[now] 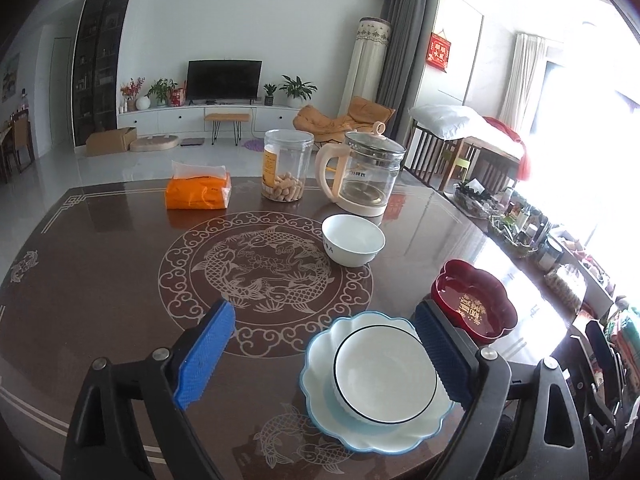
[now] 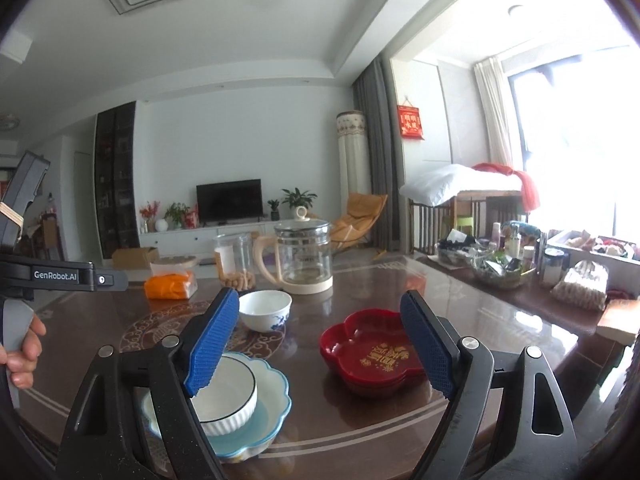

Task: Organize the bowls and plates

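Observation:
A white bowl with a black rim (image 1: 385, 374) (image 2: 226, 394) sits inside a scalloped light-blue plate (image 1: 320, 412) (image 2: 272, 400) on the brown table near its front edge. A red flower-shaped dish (image 1: 474, 300) (image 2: 370, 354) lies to its right. A white bowl with blue pattern (image 1: 353, 240) (image 2: 265, 310) stands farther back. My left gripper (image 1: 324, 344) is open and empty above the table, the plate between its blue pads. My right gripper (image 2: 320, 340) is open and empty, raised above the red dish and the plate.
An orange tissue pack (image 1: 199, 192) (image 2: 170, 284), a clear jar of peanuts (image 1: 286, 166) (image 2: 236, 260) and a glass kettle (image 1: 366, 174) (image 2: 302, 256) stand at the table's (image 1: 100, 280) back. A cluttered sideboard (image 2: 520, 272) runs along the right. The left gripper's body (image 2: 60, 276) shows at the left.

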`<act>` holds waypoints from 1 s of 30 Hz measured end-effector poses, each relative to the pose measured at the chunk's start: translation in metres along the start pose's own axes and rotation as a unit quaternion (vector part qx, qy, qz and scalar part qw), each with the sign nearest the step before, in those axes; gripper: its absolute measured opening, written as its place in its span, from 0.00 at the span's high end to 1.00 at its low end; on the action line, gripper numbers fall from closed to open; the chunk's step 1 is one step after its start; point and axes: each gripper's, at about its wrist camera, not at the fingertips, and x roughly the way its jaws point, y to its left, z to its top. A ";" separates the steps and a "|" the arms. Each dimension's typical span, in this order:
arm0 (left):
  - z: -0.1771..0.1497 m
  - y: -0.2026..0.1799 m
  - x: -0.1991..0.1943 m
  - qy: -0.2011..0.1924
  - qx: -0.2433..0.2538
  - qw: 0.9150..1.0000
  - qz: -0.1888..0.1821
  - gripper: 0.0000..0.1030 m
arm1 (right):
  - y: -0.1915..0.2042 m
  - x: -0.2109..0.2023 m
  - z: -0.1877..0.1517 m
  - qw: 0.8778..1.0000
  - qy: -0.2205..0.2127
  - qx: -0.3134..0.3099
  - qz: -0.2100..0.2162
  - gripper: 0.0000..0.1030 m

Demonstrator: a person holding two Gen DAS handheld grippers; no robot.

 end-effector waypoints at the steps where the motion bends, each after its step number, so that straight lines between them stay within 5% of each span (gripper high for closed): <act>1: 0.000 -0.001 -0.002 0.000 0.002 1.000 -0.003 0.12 | 0.001 0.006 -0.001 1.000 0.020 -0.004 0.007 0.17; 9: 0.000 -0.002 -0.018 -0.008 -0.040 0.997 -0.058 0.07 | 0.009 0.014 -0.012 0.997 0.039 -0.031 0.059 0.16; 14: 0.000 -0.008 -0.014 0.022 0.007 1.000 0.001 0.05 | 0.006 0.006 -0.013 0.998 0.025 -0.018 0.059 0.16; 17: -0.004 -0.013 -0.018 0.007 0.042 0.998 0.040 0.05 | -0.001 0.000 -0.008 0.999 0.013 -0.008 0.046 0.16; 22: -0.006 -0.009 -0.013 0.030 0.037 0.997 0.055 0.05 | -0.004 -0.003 -0.008 1.000 0.005 -0.016 0.014 0.16; 26: -0.007 0.006 -0.008 0.050 -0.003 0.998 0.037 0.05 | -0.003 -0.002 -0.009 1.000 0.012 -0.018 -0.001 0.16; 30: -0.002 0.023 -0.025 0.004 -0.055 0.998 -0.011 0.05 | -0.005 -0.001 -0.011 1.000 0.019 -0.014 -0.017 0.16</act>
